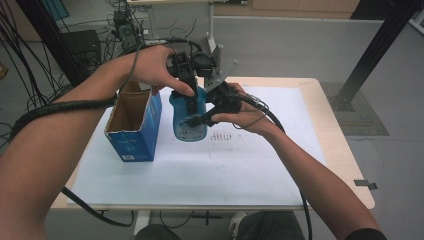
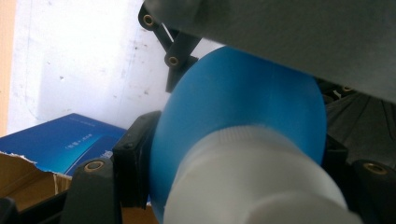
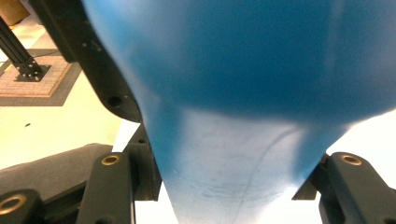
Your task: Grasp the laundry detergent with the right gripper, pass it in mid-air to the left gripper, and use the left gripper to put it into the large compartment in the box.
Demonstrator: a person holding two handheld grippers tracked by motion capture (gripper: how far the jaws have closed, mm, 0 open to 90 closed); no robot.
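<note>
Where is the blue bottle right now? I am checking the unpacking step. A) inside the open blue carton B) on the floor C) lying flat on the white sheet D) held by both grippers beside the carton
D: the blue bottle is clamped by the left gripper near its white cap and by the right gripper lower down, to the right of the open blue carton.

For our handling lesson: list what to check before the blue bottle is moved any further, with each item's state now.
1. Left gripper clamped on the blue bottle near its white cap: ok.
2. Right gripper clamped on the bottle's lower body: ok.
3. Bottle clear of the table: cannot tell.
4. Open blue carton upright beside the bottle: ok.
5. Cap screwed tight: cannot tell.
</note>
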